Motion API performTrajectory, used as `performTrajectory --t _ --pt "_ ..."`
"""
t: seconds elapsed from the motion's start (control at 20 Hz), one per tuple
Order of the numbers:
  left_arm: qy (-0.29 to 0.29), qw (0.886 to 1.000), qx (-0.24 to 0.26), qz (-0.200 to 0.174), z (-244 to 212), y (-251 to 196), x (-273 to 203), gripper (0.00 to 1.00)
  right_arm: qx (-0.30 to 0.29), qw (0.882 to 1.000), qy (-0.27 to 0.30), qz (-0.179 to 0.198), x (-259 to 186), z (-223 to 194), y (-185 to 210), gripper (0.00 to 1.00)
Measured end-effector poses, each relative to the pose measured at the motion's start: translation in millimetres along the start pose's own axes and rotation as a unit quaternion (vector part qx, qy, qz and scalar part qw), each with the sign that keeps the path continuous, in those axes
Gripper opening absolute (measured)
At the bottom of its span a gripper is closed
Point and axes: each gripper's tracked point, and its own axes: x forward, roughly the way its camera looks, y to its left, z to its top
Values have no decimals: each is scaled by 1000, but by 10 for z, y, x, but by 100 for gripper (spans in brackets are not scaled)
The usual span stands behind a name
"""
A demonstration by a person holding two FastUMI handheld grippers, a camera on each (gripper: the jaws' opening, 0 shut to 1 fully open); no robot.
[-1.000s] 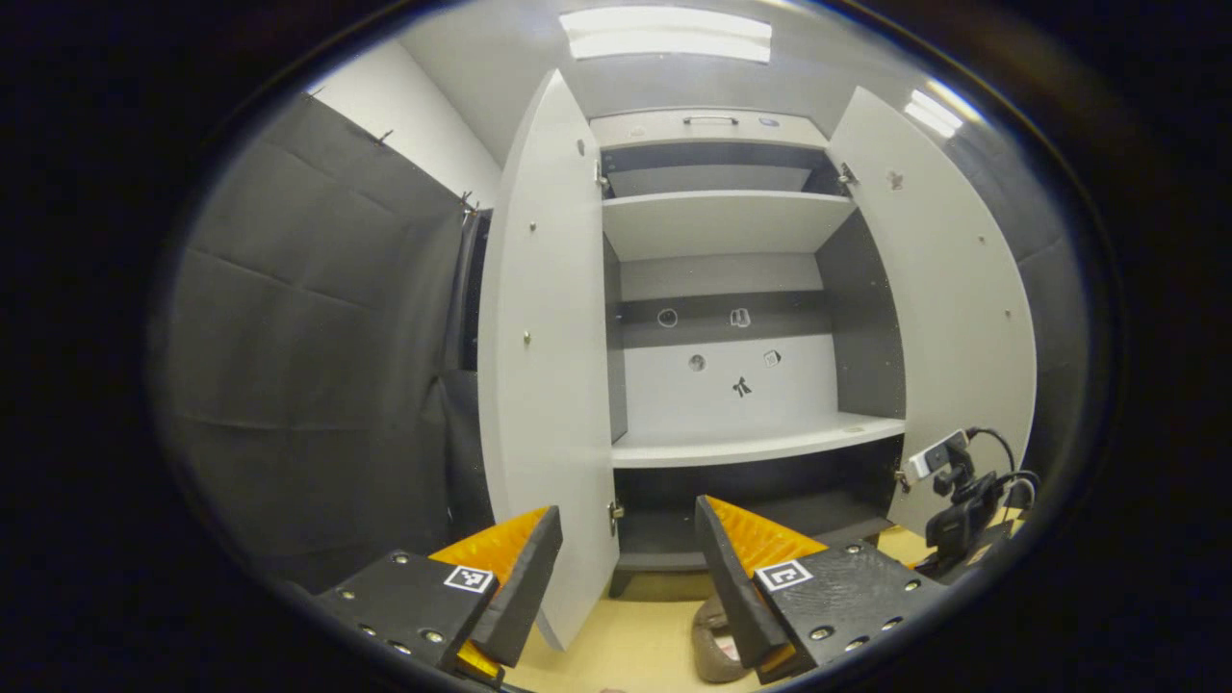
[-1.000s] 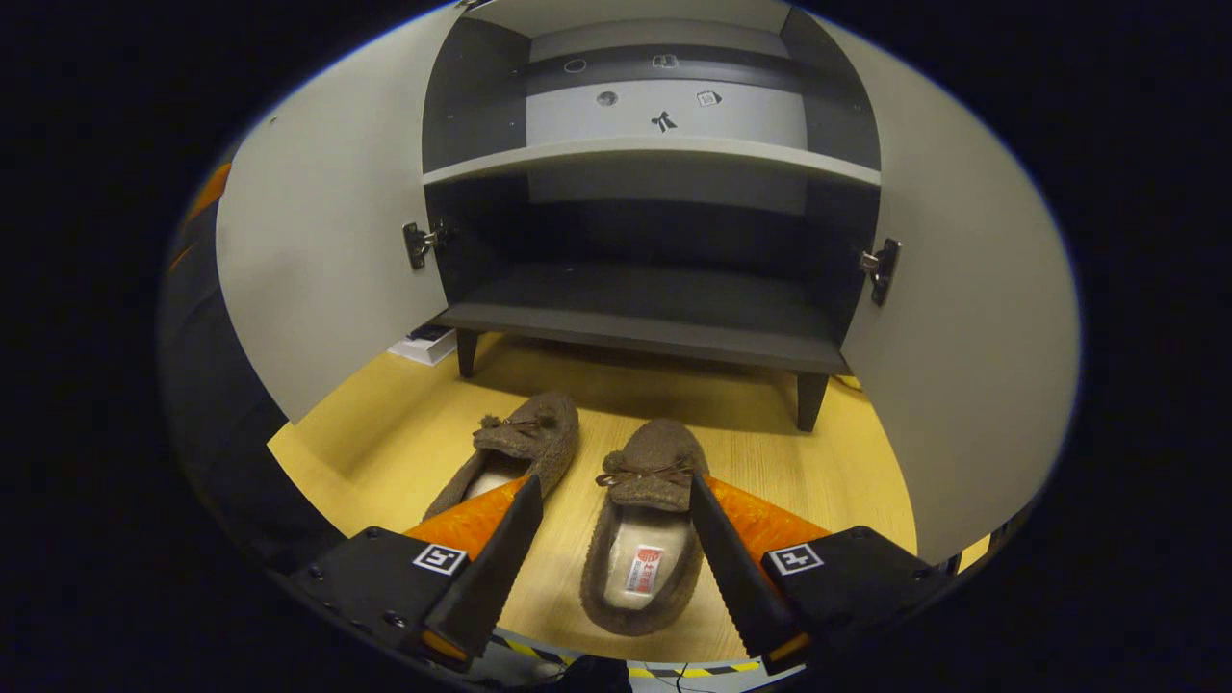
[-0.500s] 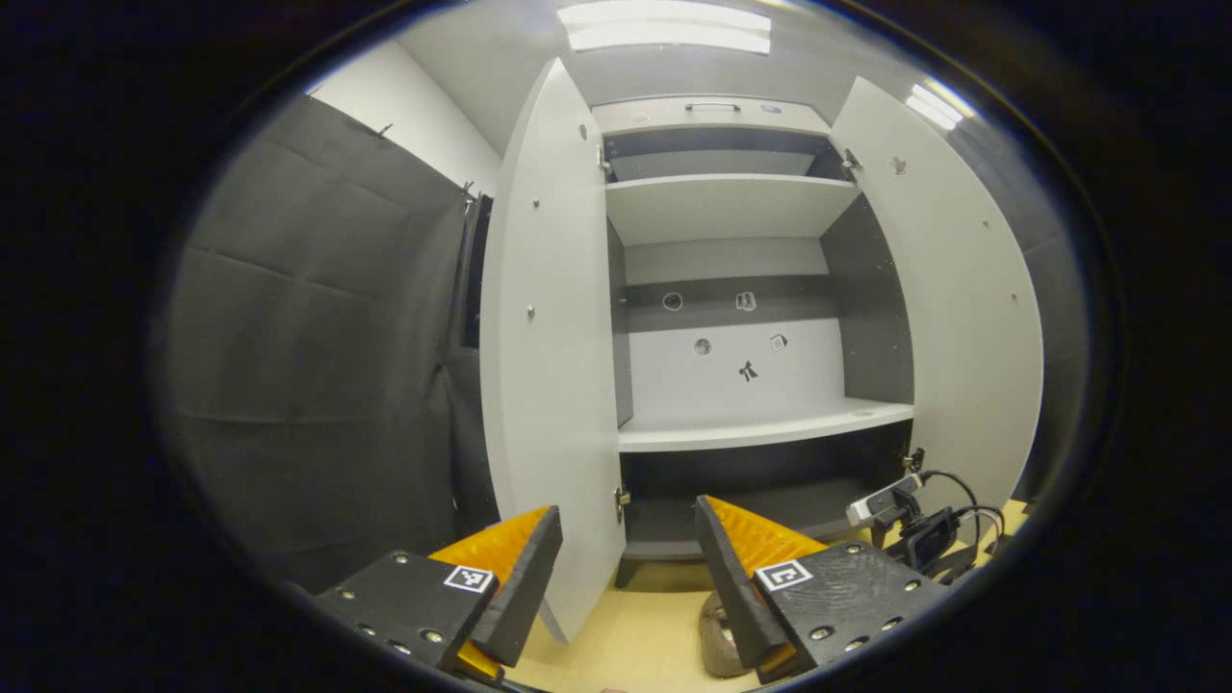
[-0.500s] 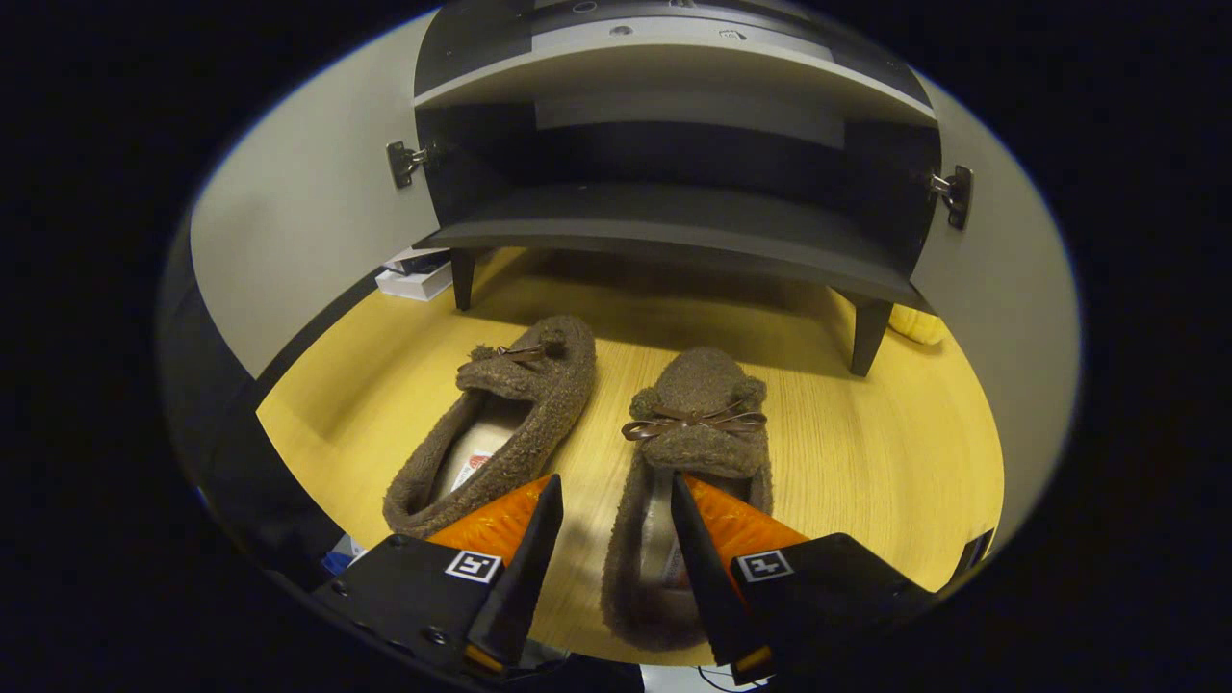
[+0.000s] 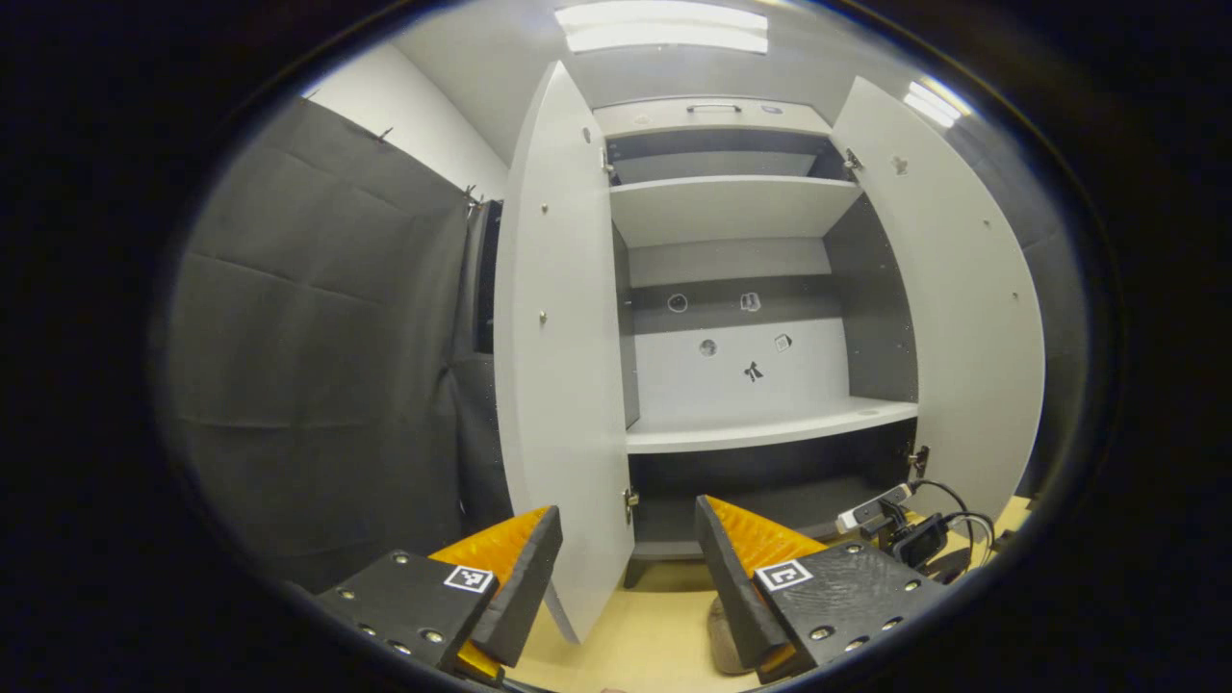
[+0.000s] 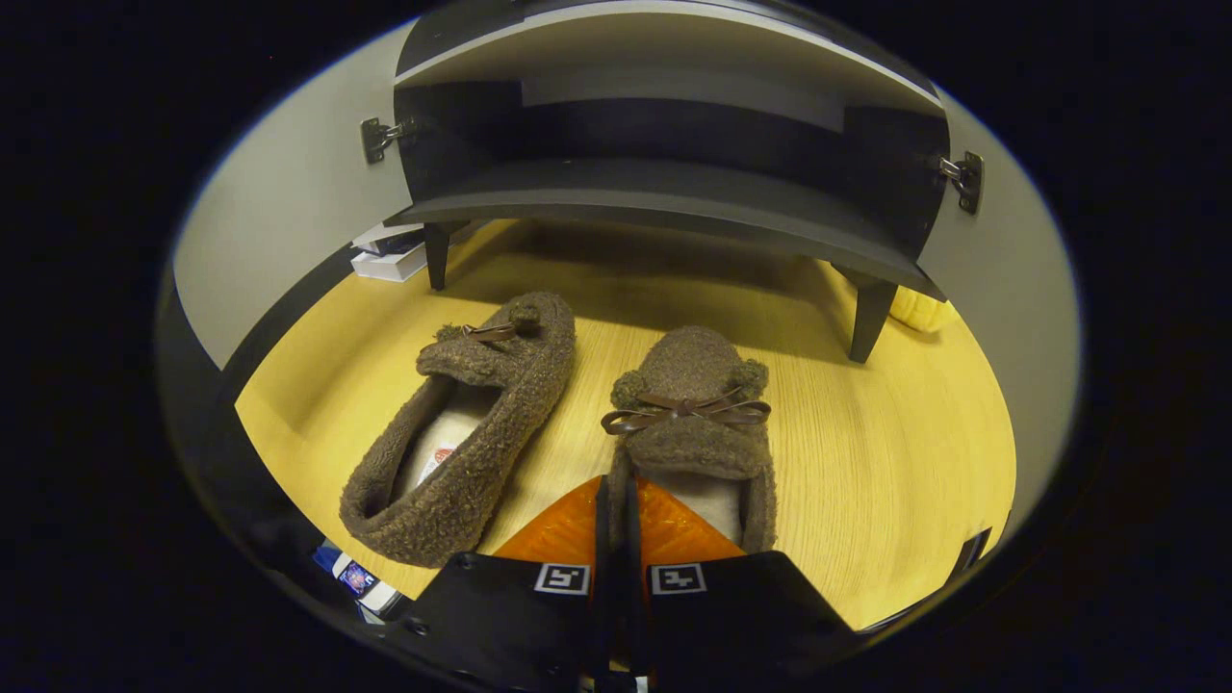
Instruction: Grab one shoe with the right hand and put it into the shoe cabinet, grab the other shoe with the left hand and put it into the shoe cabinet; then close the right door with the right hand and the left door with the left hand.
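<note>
Right claw pinched on the right slipper's side wall; left claw wide and idle before the open cabinet.

In the right gripper view the right claw [image 6: 616, 500] has narrowed since a second ago, its fingers now nearly together on the left wall of the right slipper [image 6: 695, 423], which lies on the yellow floor [image 6: 866, 462], long axis toward the shoe cabinet [image 6: 664, 192], bowed toe pointing at it. The left slipper [image 6: 462, 433] lies just beside, toe angled slightly right. A cabinet leg [image 6: 869, 318] stands beyond the toe. In the left gripper view the left claw [image 5: 626, 568] hangs wide apart, empty, facing the left door [image 5: 563, 385] and right door [image 5: 962, 318], both open; the right gripper's camera body [image 5: 914, 544] shows low at right.
</note>
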Motion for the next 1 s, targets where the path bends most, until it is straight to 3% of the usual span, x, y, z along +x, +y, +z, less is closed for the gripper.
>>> performTrajectory --t 0.05,0.35,1.0 --pt "0 1000 1 -2 12 -9 -13 89 9 1000 -18 -4 -61 70 -26 2" --pt "-5 1000 0 -17 29 -116 -41 89 48 997 -63 7 -393 431 -112 2" --pt "-24 998 -13 -53 145 -316 -1 89 12 979 -202 12 -1447 1485 -39 1"
